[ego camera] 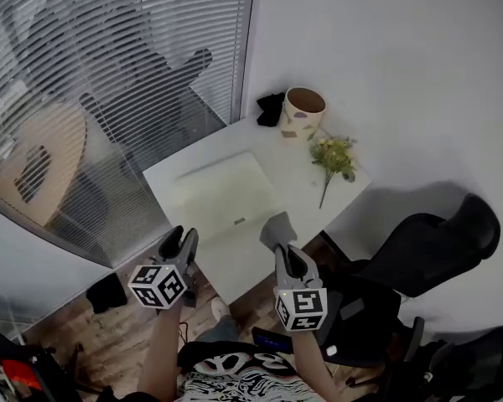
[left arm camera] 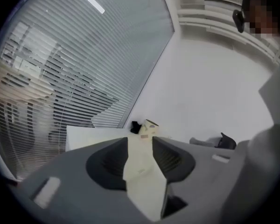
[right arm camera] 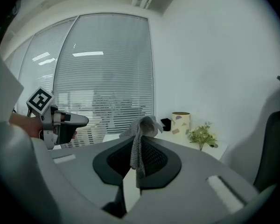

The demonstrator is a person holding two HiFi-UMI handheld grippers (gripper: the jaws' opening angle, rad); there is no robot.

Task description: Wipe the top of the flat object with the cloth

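Head view, items seen from above:

- White table (ego camera: 199, 153), centre of frame, set into a corner of white wall and slatted blinds (ego camera: 109, 65).
- Flat object (ego camera: 225, 193), pale cream, lying flat mid-table.
- Patterned pot (ego camera: 303, 113), upright at the table's far end, with a small black item (ego camera: 271, 107) just beside it to the left.
- Flower sprig (ego camera: 334, 159), lying on the table's right side.
- Left gripper (ego camera: 178, 238), lower centre-left at the table's near edge, jaws apart.
- Right gripper (ego camera: 285, 251), lower centre, with a grey cloth (ego camera: 277, 227) bunched at its tip.
- Black office chair (ego camera: 427, 254), right of frame.
- Wooden floor (ego camera: 109, 342), lower left.
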